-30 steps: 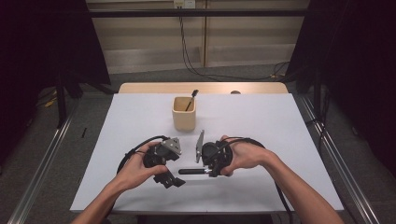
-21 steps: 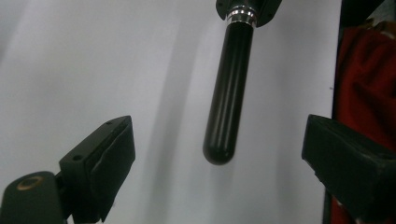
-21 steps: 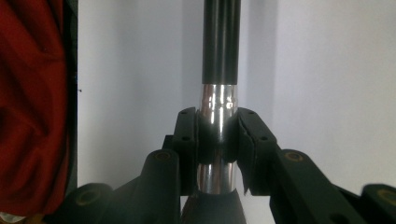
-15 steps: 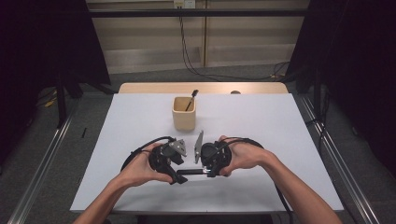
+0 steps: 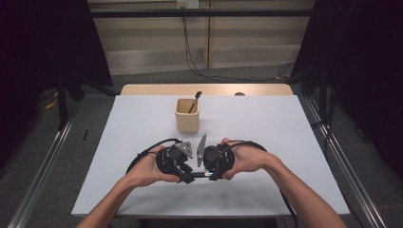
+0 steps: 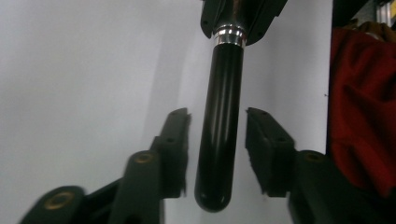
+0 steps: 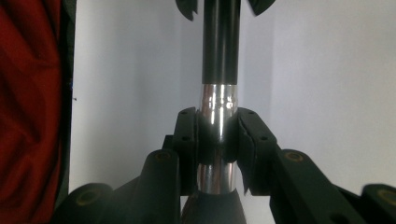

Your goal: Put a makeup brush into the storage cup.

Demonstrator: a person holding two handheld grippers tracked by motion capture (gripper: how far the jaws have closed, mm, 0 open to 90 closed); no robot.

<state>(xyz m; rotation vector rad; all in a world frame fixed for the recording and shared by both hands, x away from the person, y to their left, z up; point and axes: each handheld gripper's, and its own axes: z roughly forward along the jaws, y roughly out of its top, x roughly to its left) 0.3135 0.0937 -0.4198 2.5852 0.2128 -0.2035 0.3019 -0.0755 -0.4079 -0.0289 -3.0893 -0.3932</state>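
A tool with a glossy black handle (image 6: 219, 130) and a silver collar (image 7: 218, 100) lies level just above the white table (image 5: 285, 142), between my two grippers at the front middle. My right gripper (image 7: 217, 116) is shut on the collar, pads pressing both sides. My left gripper (image 6: 217, 116) faces it from the left, and the handle's rounded end sits between its jaws. Those jaws have just been closing, with a thin gap still showing on each side of the handle. In the high view the left gripper (image 5: 187, 174) and right gripper (image 5: 210, 173) nearly meet.
A tan cup (image 5: 187, 118) stands behind the grippers at the table's middle, with a dark-handled utensil (image 5: 195, 100) leaning out of it. Cables loop from both grippers over the table. A red garment (image 6: 359, 107) lies along the near edge.
My left gripper has moved right, up to the right gripper, and its jaws have come around the handle's end and narrowed. The right gripper has kept still.
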